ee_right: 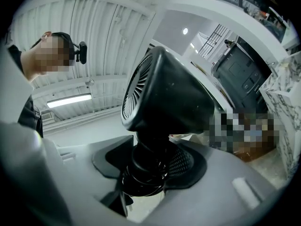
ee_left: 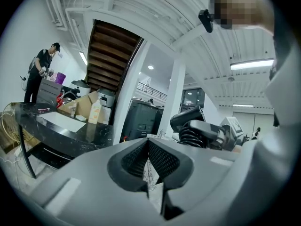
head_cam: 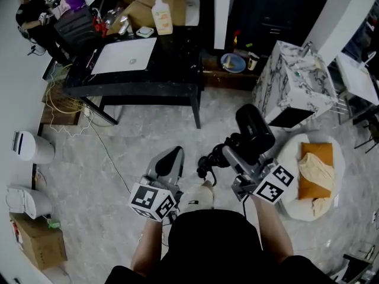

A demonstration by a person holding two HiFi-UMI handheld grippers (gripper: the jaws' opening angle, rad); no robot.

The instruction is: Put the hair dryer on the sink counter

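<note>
A black hair dryer (head_cam: 254,126) is held in the air over the floor, its handle wrapped in a coiled cord (head_cam: 207,163). My right gripper (head_cam: 233,157) is shut on that handle; in the right gripper view the dryer (ee_right: 164,93) fills the middle, rear grille facing the camera, and the cord (ee_right: 143,180) bunches between the jaws. My left gripper (head_cam: 172,158) hangs beside it to the left, shut with nothing between its jaws (ee_left: 149,161). From the left gripper view the dryer (ee_left: 195,126) shows to the right. No sink counter is in view.
A black table (head_cam: 139,70) with a white board, boxes and a soap bottle (head_cam: 161,15) stands ahead. A marble-patterned cabinet (head_cam: 296,84) is at the right, a white cushion seat (head_cam: 314,176) below it. A person (head_cam: 35,22) stands at the table's far left. Cables trail on the floor at left.
</note>
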